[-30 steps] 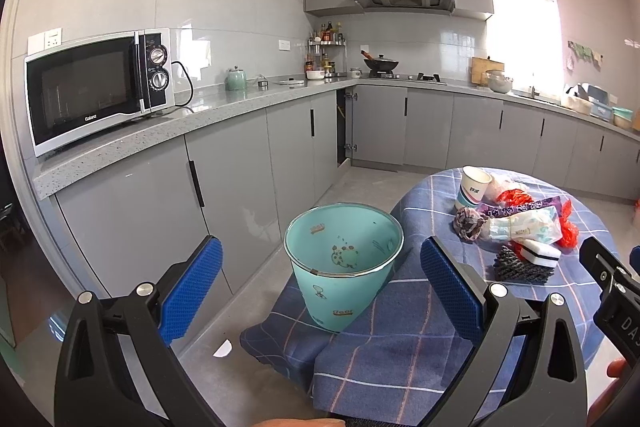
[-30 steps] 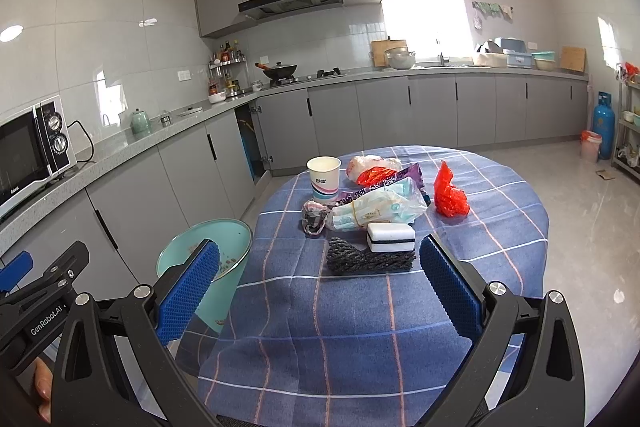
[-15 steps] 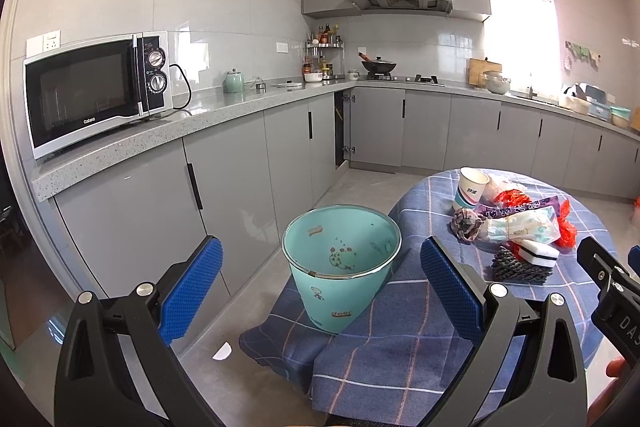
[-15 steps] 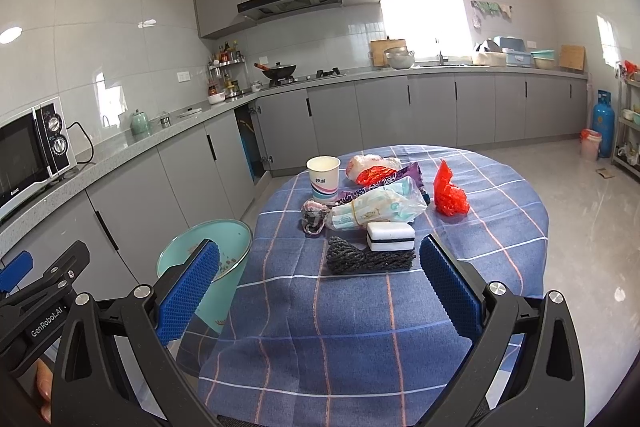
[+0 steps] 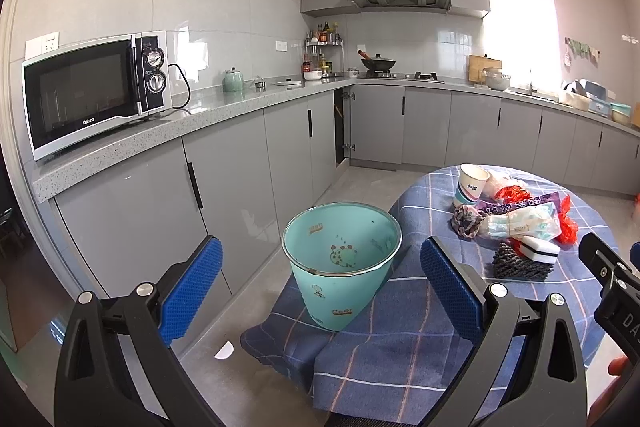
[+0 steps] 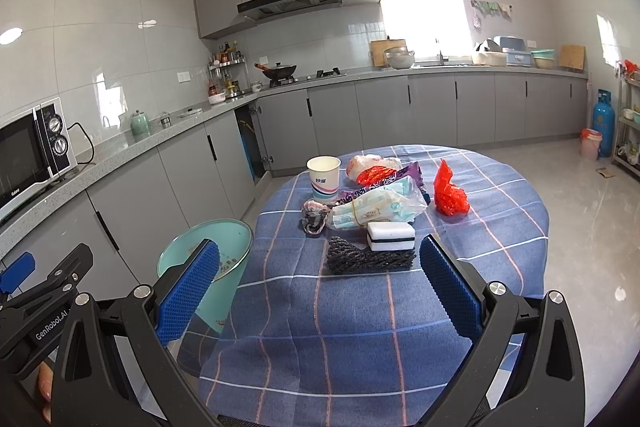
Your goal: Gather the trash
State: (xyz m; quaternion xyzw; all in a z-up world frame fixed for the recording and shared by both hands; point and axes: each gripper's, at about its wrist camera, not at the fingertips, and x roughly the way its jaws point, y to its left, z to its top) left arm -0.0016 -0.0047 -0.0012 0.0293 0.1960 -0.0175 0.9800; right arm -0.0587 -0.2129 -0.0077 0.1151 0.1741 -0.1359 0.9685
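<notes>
I hold both tongs, left gripper [image 5: 320,281] and right gripper [image 6: 320,281], wide apart and empty: trash pile [image 6: 370,207] at twelve o'clock, bin [image 6: 208,259] at nine, ready to receive.

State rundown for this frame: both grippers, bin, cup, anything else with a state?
left gripper: open, holding nothing
right gripper: open, holding nothing
teal bin: upright beside the table, open-topped, only small bits inside
paper cup: upright on the tablecloth
sponge: lying flat, against the dark scrubber
corner cabinet door: ajar
microwave: door closed
</notes>
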